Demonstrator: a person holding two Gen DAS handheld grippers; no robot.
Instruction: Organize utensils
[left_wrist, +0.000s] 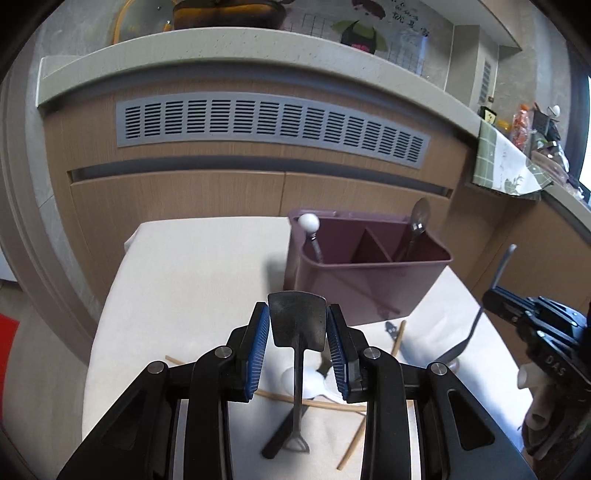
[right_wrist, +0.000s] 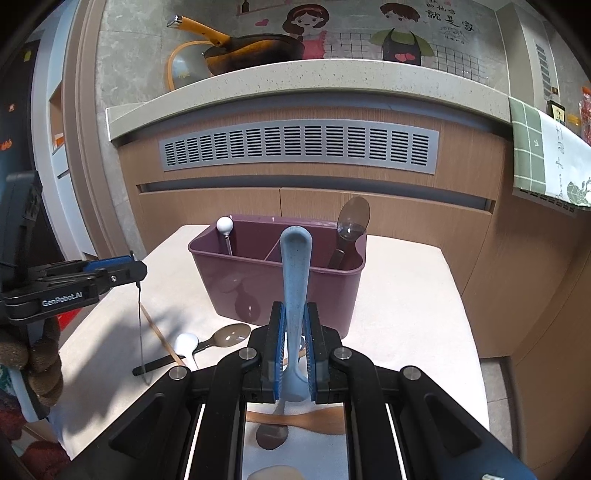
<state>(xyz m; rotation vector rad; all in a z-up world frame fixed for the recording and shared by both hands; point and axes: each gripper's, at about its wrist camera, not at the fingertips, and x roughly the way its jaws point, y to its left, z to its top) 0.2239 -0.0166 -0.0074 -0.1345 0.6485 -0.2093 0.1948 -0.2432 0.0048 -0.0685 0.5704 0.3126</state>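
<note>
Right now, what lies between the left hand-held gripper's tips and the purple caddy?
Only bare cream tabletop separates the left hand-held gripper, clamping a small dark spatula, from the purple caddy, seen in the left wrist view.

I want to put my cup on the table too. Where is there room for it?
The white table is bare right of the purple caddy, up to its right edge, and left of the caddy toward the far-left corner. In front of the caddy it is crowded: loose spoons and chopsticks lie scattered there.

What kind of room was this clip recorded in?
Most likely a home kitchen: a frying pan sits on a stone counter, with a cartoon cook decal on the wall behind.
</note>
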